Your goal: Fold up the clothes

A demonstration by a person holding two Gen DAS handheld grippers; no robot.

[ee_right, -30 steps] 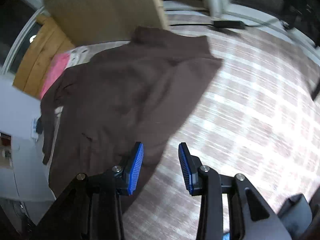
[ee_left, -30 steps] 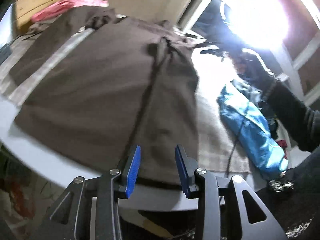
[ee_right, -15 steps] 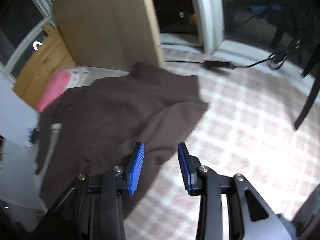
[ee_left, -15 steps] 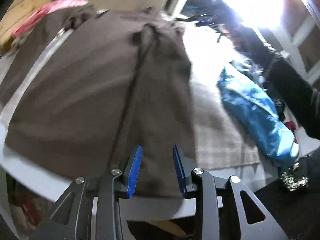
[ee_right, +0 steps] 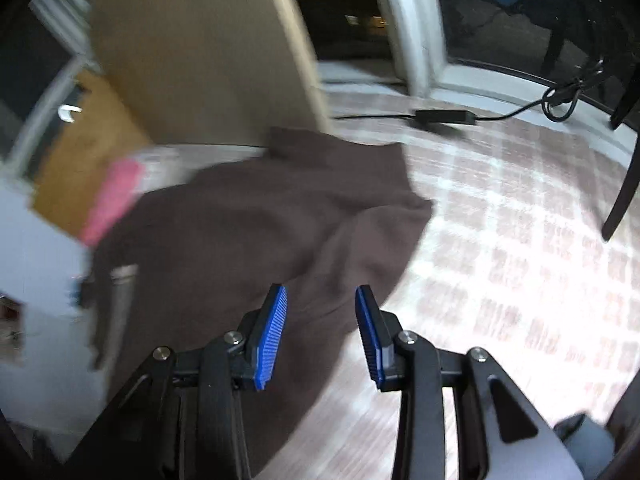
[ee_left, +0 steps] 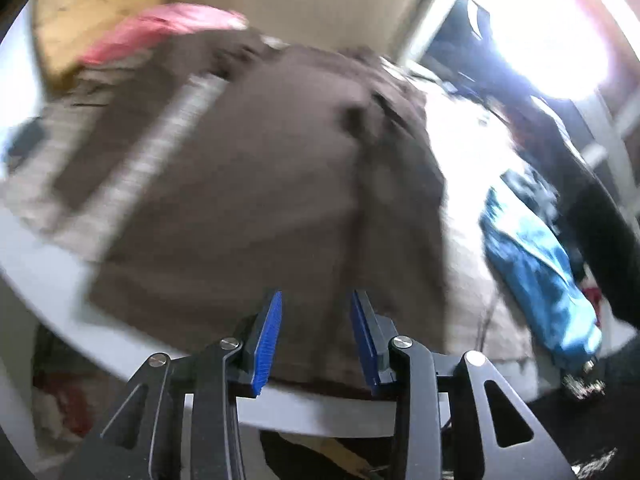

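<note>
A dark brown garment (ee_left: 260, 184) lies spread over a checked cloth on the table, with a centre seam running away from me. My left gripper (ee_left: 316, 308) is open and empty, just above the garment's near hem. In the right wrist view the same garment (ee_right: 260, 220) lies with one corner folded over near the middle. My right gripper (ee_right: 320, 300) is open and empty, hovering over the garment's near edge. Both views are motion-blurred.
A pink cloth (ee_left: 160, 28) lies at the far side by a wooden panel (ee_right: 192, 52). A blue bag (ee_left: 536, 264) sits at the right. A black power adapter and cable (ee_right: 444, 114) lie on the checked cloth (ee_right: 520, 240). The white table edge (ee_left: 52, 280) runs near me.
Both grippers have shifted over the garment while staying open. The left one has moved right along the near hem. The right one has drawn back and tilted up, showing more of the room.
</note>
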